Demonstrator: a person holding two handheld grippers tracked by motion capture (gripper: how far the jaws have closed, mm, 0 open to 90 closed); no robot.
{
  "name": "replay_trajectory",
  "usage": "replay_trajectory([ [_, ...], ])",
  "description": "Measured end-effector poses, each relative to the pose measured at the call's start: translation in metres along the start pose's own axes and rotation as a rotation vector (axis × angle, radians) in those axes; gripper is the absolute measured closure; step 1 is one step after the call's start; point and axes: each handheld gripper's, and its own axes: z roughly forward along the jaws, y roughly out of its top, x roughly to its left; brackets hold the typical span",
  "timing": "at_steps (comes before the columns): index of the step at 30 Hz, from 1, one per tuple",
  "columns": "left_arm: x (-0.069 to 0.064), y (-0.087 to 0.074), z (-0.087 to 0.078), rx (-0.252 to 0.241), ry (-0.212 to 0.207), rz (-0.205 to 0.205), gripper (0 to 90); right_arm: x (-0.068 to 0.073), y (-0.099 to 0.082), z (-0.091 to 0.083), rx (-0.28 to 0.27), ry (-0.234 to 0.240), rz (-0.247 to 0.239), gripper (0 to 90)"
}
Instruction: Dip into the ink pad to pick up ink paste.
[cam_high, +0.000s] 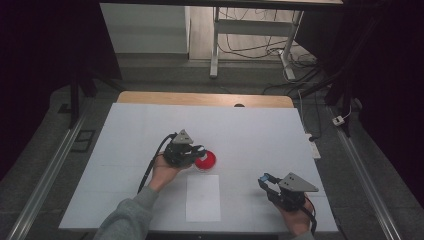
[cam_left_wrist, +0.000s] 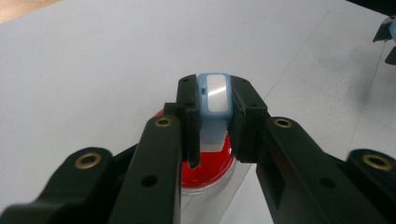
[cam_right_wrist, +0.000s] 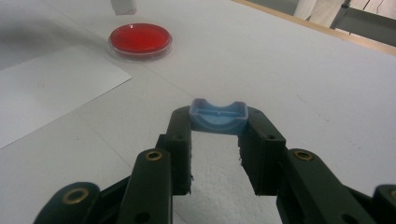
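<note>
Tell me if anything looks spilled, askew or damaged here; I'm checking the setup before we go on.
Nothing stands out. The red dish sits flat on the table, with no spill around it. The white sheet lies flat beside it. The left gripper holds a blue-and-white piece over the dish; the right gripper holds a blue cap.

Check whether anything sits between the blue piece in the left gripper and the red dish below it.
Nothing visible does. The left gripper is shut on the blue piece directly above the red dish, with only open air between them. The white paper sheet lies beside the dish, nearer the person.
</note>
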Motion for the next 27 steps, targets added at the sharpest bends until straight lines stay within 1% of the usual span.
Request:
replay_trajectory([
  [8,0.004,-0.001,0.001,0.009,0.023,-0.008,76.1,0.000,0.000,0.000,0.000,0.003,0.001,64.9],
  [11,0.006,-0.002,0.001,0.012,0.043,-0.008,76.1,0.000,0.000,0.000,0.000,0.003,0.002,64.9],
  [16,0.009,-0.004,0.002,0.015,0.049,-0.017,76.1,0.000,0.000,0.001,0.002,0.005,0.003,64.9],
  [27,0.014,-0.010,0.012,0.056,0.051,-0.026,76.1,0.000,0.000,0.002,0.002,0.009,0.003,64.9],
])
